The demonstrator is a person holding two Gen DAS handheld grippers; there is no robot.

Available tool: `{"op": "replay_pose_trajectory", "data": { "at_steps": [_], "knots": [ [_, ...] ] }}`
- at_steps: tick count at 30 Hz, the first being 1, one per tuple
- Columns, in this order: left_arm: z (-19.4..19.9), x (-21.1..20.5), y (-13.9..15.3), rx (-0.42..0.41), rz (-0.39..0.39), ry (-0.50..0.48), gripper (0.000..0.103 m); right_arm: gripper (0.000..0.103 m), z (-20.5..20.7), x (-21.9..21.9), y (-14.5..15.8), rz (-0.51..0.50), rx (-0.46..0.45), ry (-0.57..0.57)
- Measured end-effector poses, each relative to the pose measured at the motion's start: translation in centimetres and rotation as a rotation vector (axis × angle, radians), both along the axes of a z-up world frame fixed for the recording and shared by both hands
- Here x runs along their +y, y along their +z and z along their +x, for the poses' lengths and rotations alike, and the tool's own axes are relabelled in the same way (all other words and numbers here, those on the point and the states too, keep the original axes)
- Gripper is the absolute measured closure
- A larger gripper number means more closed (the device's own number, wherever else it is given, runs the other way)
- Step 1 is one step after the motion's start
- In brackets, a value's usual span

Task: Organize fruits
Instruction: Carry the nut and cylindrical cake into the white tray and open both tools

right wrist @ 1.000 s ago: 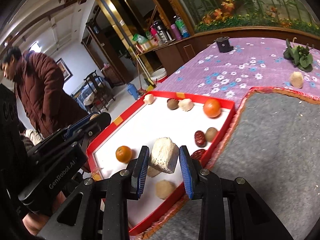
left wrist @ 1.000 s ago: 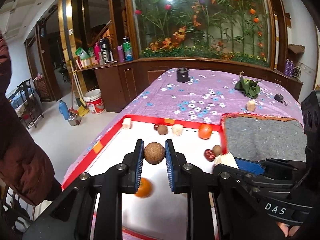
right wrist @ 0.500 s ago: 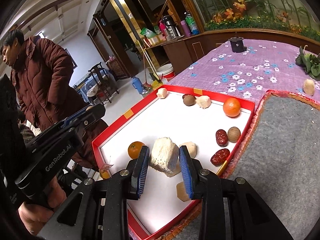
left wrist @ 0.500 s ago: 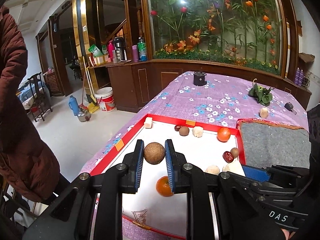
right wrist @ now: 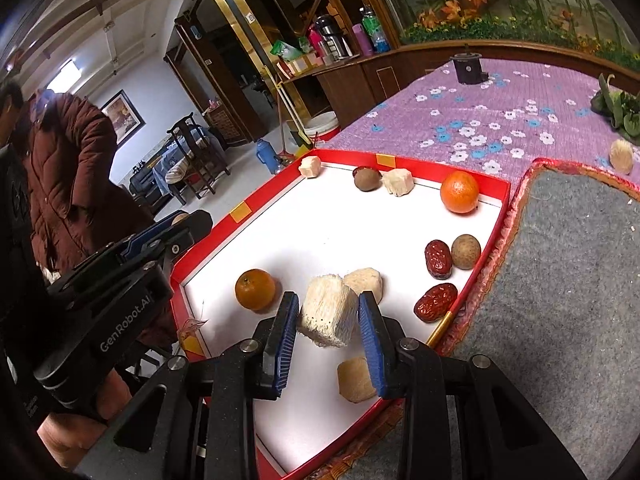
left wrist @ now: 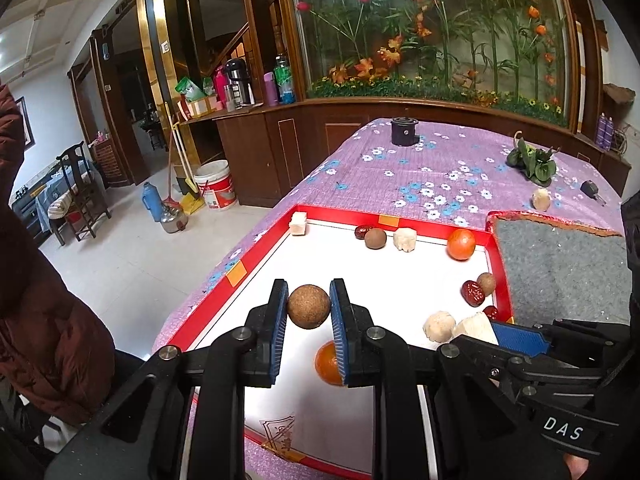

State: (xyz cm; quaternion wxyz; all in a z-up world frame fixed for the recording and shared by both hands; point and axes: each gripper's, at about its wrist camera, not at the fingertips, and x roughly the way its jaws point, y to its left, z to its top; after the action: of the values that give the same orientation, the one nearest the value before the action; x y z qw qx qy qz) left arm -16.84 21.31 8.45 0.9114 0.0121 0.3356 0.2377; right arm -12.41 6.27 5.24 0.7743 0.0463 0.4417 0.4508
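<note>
A red-rimmed white tray (left wrist: 240, 268) (right wrist: 400, 160) lies on the purple flowered table. My left gripper (left wrist: 309, 312) is shut on a brown round fruit (left wrist: 309, 311), held above the tray's near left part. My right gripper (right wrist: 328, 314) is shut on a pale fibrous chunk (right wrist: 328, 316) above the tray's near end. Loose in the tray are two oranges (right wrist: 255, 289) (right wrist: 459, 192), red dates (right wrist: 438, 258) (right wrist: 435, 302), brown round fruits (right wrist: 466, 251) (right wrist: 367, 179) and several more pale chunks (right wrist: 363, 280) (right wrist: 356, 380) (right wrist: 397, 182).
A grey felt mat (right wrist: 560, 280) lies right of the tray. On the cloth beyond are a black cylinder (left wrist: 404, 131), a green plant piece (left wrist: 532, 160), a pale chunk (left wrist: 541, 199) and a small dark object (left wrist: 590, 190). A person in a brown coat (right wrist: 72, 184) stands at left.
Both views have drawn back and up from the tray, which now shows more of its near end. Each gripper keeps its hold on its piece.
</note>
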Motion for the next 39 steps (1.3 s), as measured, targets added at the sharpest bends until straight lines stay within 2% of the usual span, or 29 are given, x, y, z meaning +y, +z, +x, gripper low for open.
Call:
{"op": "replay_pose_trajectory", "data": {
  "at_steps": [12,17,20,23,30,39],
  "knots": [
    [1.3,0.4,-0.3,0.013,0.026,0.024,0.084,0.072,3.1,1.5,0.6,0.065,0.02,0.025],
    [2.3,0.9,-0.6,0.04,0.047,0.046,0.084,0.072,5.1,0.7,-1.0,0.106,0.057,0.002],
    [3.0,0.8,-0.9,0.054,0.058,0.055,0.084,0.072,6.1,0.1,-1.7,0.094,0.095,-0.001],
    [3.6,0.4,-1.2,0.067,0.063,0.053,0.084,0.072,6.0,-0.6,-1.0,0.105,0.056,-0.009],
    [4.3,-1.3,-1.6,0.093,0.097,0.017,0.084,0.072,4.5,-0.2,-0.4,0.06,-0.049,0.0],
    [4.2,-0.9,-2.4,0.145,0.099,0.023,0.084,0.072,4.9,0.5,-1.6,-0.006,-0.018,-0.002]
  ]
}}
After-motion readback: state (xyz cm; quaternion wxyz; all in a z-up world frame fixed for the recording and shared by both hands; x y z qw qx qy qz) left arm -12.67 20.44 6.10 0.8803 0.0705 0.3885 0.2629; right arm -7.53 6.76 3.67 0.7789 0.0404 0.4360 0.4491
